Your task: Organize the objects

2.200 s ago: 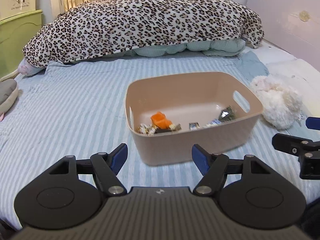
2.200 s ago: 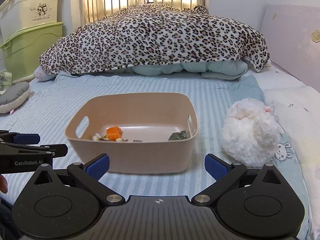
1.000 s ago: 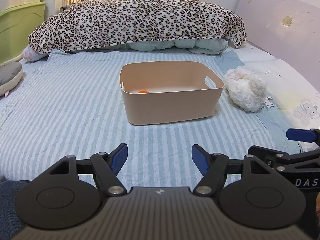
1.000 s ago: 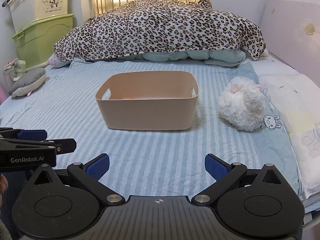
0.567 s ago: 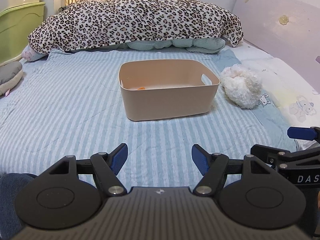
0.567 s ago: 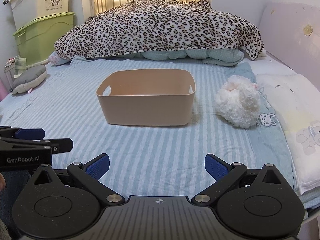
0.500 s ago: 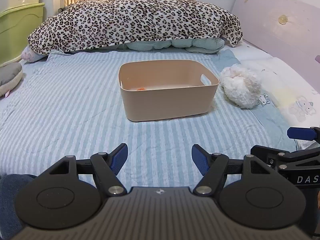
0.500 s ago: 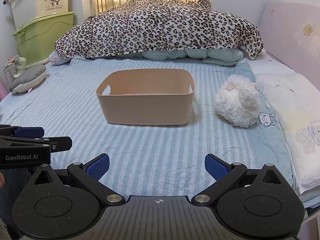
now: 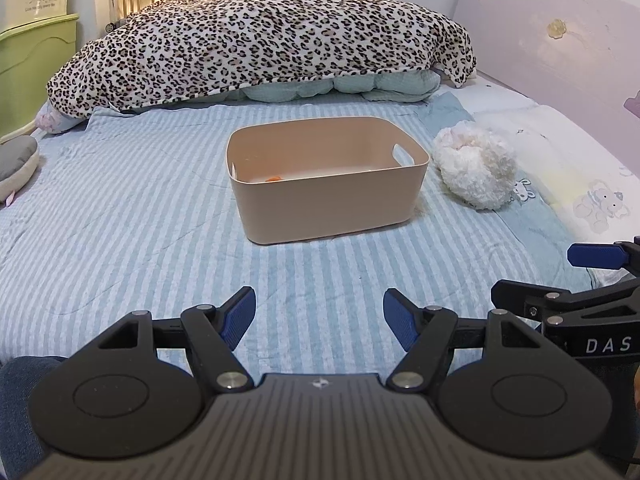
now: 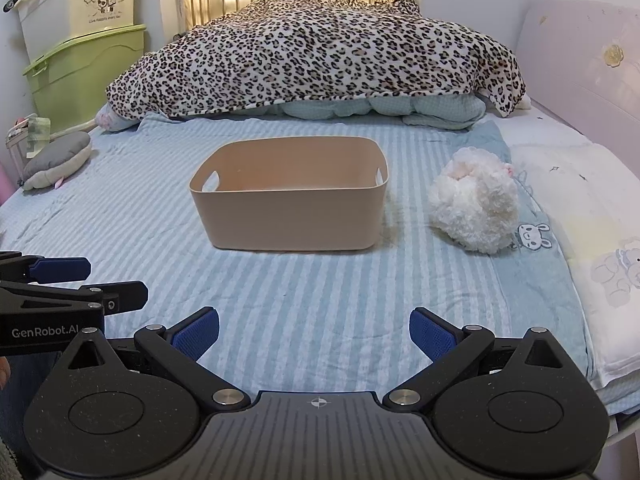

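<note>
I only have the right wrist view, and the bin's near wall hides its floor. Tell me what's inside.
Observer: In the left wrist view, an orange item lies on the floor of the bin, close behind its front wall. Nothing else inside shows from that angle.
Operator: Report the left fingers. I only see them side-on.
Observer: The left gripper is open. Nothing is between its fingers, only the sheet beyond them.
</note>
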Demonstrator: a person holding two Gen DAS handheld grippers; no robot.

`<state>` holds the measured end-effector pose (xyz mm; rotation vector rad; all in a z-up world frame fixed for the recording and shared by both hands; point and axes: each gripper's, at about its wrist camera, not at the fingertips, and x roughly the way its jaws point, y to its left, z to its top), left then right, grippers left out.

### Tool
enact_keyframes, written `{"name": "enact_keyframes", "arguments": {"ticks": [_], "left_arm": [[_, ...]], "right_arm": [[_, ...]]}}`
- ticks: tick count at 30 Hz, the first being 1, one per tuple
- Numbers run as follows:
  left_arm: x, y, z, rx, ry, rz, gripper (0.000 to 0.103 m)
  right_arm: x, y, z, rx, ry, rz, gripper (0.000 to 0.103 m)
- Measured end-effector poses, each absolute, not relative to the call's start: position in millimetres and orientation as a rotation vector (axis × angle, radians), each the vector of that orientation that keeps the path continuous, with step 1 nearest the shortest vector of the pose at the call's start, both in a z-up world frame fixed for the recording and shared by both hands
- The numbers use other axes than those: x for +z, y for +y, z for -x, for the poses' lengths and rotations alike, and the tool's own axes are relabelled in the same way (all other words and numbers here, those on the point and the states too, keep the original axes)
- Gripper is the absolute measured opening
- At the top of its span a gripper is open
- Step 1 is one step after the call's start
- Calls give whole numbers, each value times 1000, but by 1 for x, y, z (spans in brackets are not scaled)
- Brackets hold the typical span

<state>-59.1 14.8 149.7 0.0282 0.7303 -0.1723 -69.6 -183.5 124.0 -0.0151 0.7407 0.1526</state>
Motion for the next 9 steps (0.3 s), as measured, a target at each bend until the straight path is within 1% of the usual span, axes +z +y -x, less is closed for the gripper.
{"name": "enact_keyframes", "arguments": {"ticks": [9], "left_arm": [[143,13,51,-161,742,-42,72]], "right_arm": [[120,-186,62,160,750,-4,103]]}}
